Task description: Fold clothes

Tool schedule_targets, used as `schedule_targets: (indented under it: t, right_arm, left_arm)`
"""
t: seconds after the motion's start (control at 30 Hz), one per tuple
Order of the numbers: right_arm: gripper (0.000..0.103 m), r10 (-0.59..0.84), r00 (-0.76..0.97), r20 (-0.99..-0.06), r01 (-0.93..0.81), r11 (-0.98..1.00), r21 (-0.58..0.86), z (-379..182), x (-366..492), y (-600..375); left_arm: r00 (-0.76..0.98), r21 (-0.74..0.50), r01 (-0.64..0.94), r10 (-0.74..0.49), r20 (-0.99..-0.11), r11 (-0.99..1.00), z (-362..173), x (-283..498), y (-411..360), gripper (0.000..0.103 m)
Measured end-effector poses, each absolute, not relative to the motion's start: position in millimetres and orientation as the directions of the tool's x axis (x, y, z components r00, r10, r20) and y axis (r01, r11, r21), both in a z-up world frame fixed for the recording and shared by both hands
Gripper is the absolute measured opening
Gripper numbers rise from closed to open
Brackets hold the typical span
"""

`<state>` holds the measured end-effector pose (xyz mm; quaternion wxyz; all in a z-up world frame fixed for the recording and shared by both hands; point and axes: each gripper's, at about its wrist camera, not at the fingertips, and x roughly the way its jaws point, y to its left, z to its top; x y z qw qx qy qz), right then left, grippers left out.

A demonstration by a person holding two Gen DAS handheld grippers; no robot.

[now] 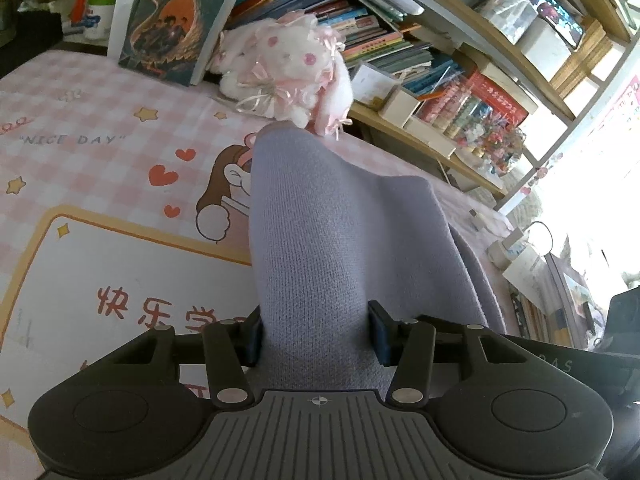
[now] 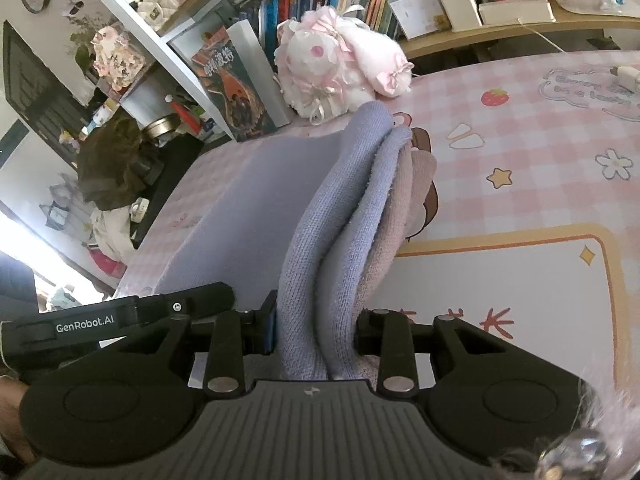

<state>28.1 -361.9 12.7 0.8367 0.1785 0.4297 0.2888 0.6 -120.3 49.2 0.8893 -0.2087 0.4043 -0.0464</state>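
We noted the left gripper [image 1: 318, 334] clamped on a thick fold of lavender knit garment [image 1: 320, 220], soft, finely ribbed, rising in a rounded hump off the desk mat [image 1: 100, 152]. The mat was smooth, pink-checked, printed with hearts, stars and a cartoon figure partly hidden by the cloth. Behind it leaned a dark-covered book [image 1: 176, 16]; beside that lay a fluffy white-and-pink plush toy [image 1: 288, 68], just beyond the garment's far edge. Wooden shelves [image 1: 460, 32] packed with books filled the right. From the right wrist we saw the right gripper [image 2: 316, 334] pinching several bunched layers of the same garment [image 2: 340, 208], lavender over a pinkish terry layer, the rest spread flat toward the mat's left edge. The plush [image 2: 340, 64] sat close behind.
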Motion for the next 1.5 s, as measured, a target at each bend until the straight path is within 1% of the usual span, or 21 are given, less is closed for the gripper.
schedule_targets:
  t: [0.4,0.8,1.17,1.5]
  right_arm:
    - [0.030,0.653,0.472,-0.593,-0.350,0.756,0.553,17,18,-376]
    - [0.030,0.651,0.497,-0.574,-0.347,0.755,0.557,19,15,-387]
    - [0.030,0.614,0.531,-0.583,-0.312,0.782,0.539,21,11,-375]
    - [0.030,0.545,0.583,-0.602,-0.250,0.826,0.506,25,1,-332]
  left_arm:
    - [0.694,-0.389,-0.092,-0.221,-0.686,0.917,58,-10,-137,0.050]
    - [0.698,-0.373,-0.064,-0.226,-0.680,0.926,63,-6,-145,0.050]
    - [0.690,-0.398,-0.011,-0.281,-0.667,0.917,60,0,-130,0.050]
    - [0.662,-0.429,0.073,-0.366,-0.655,0.900,59,9,-78,0.050]
